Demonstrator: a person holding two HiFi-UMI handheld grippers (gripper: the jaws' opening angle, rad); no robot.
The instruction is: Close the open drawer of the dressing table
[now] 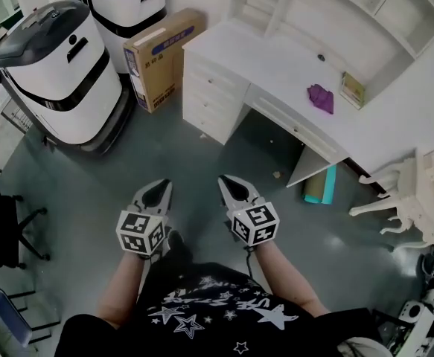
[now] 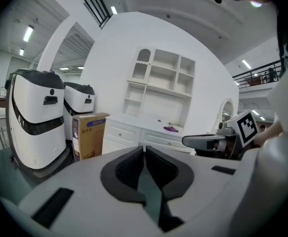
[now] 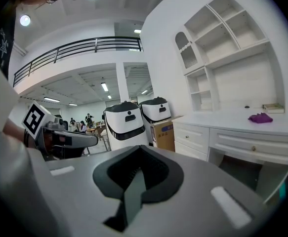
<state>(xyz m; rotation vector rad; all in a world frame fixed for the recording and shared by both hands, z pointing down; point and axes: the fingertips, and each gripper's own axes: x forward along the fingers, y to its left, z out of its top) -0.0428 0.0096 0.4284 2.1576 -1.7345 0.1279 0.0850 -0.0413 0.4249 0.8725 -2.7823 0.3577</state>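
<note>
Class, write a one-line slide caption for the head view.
Left gripper and right gripper, both shut and empty, point toward the white dressing table.

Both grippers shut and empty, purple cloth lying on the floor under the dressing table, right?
No: the head view shows the purple cloth on the dressing table top, not the floor. Left gripper and right gripper are shut and empty.

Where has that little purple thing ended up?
In the head view, the purple thing, seemingly a crumpled cloth, lies on top of the white dressing table, toward its right end, just left of a small book-like item.
</note>
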